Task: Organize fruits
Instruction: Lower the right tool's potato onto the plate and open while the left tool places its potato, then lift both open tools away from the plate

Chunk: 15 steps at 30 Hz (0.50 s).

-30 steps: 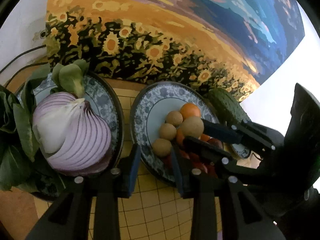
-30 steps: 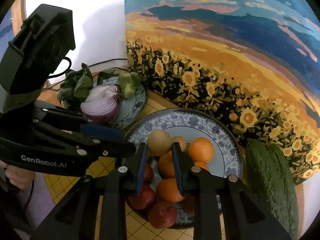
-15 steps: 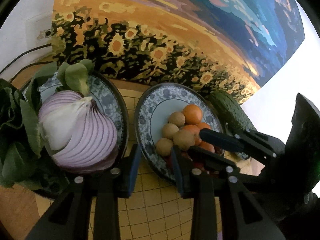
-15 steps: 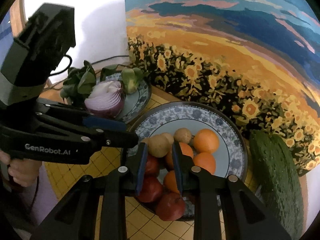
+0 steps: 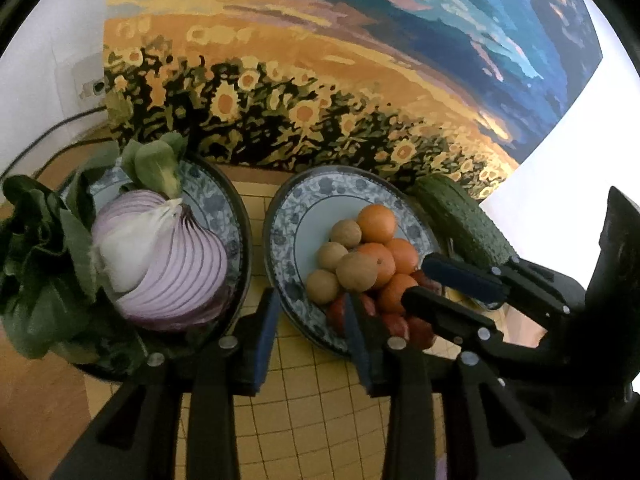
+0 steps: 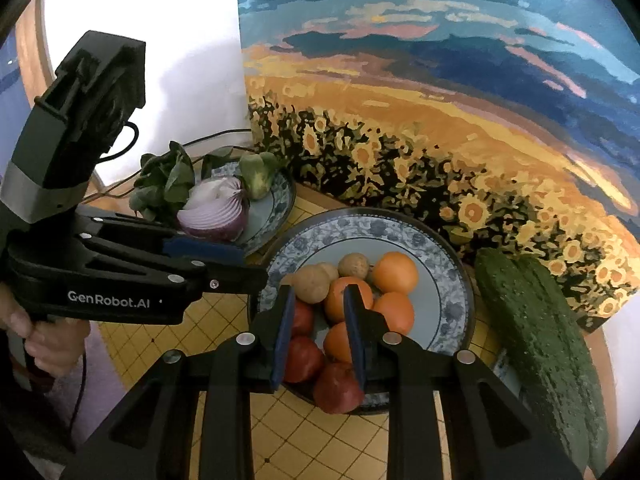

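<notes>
A: Where does the fruit sit?

B: Piled on the fruit plate (image 6: 448, 280), a blue-patterned dish on the yellow grid mat (image 6: 304, 432). Oranges (image 6: 396, 272) take the side toward the painting (image 6: 440, 100), brown round fruits (image 6: 312, 283) the left, and red fruits (image 6: 304, 358) crowd the near rim. The heap has no clear long axis; it spreads from the centre toward the near edge.

A: Anything elongated?

B: The cucumber (image 6: 540, 336), lying just right of that plate. Its long axis runs from the painting's foot toward the camera, slanting right as it nears.

A: And the claws?

B: The right gripper (image 6: 318, 332) is clenched narrow with nothing pinched; its tips hang over the red and orange fruits at the near rim, and whether they touch I cannot tell. The left gripper (image 5: 310, 340) has its jaws opening, nothing between them, hovering over the mat in the gap between the two plates.

A: The other plate?

B: The vegetable plate (image 5: 224, 208) carries a halved red onion (image 5: 168, 264), cut face up, with leafy greens (image 5: 36, 264) spilling over its left rim.

A: Room to move?

B: Tight. The plates nearly touch, the painting stands close behind both, and the cucumber closes the right side. Bare mat lies only at the near side, where the grippers come in. From the left wrist view the right gripper crosses the fruit plate's right edge.
</notes>
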Each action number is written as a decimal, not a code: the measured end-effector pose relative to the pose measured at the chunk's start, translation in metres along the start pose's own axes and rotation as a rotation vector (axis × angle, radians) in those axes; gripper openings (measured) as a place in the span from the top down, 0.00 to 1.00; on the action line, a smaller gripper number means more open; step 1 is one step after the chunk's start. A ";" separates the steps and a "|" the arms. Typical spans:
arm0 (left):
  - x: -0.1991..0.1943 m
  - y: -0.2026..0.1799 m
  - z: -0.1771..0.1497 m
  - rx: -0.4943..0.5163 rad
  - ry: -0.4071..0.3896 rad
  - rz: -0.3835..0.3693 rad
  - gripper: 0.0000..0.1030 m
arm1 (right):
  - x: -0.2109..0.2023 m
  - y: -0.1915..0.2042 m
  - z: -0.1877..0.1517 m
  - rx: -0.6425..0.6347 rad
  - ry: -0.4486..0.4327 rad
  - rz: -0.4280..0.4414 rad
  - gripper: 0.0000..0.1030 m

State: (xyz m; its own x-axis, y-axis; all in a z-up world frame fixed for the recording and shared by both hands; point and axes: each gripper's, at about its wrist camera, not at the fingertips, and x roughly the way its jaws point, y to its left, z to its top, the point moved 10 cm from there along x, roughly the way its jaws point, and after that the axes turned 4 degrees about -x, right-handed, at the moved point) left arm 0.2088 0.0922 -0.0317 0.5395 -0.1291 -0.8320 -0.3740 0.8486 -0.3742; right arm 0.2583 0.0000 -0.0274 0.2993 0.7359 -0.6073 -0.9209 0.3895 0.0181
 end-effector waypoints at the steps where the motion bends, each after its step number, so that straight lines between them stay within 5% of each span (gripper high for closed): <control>1: -0.003 -0.001 0.000 0.008 -0.006 0.009 0.66 | -0.003 0.000 0.000 0.001 -0.005 -0.004 0.74; 15: -0.054 -0.031 -0.006 0.090 -0.082 0.038 0.61 | -0.052 0.001 -0.006 0.014 -0.092 -0.045 0.74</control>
State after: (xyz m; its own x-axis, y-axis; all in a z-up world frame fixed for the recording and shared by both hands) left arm 0.1867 0.0699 0.0221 0.5875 -0.0572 -0.8072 -0.3275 0.8954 -0.3018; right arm 0.2401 -0.0413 -0.0003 0.3623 0.7651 -0.5323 -0.9026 0.4304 0.0044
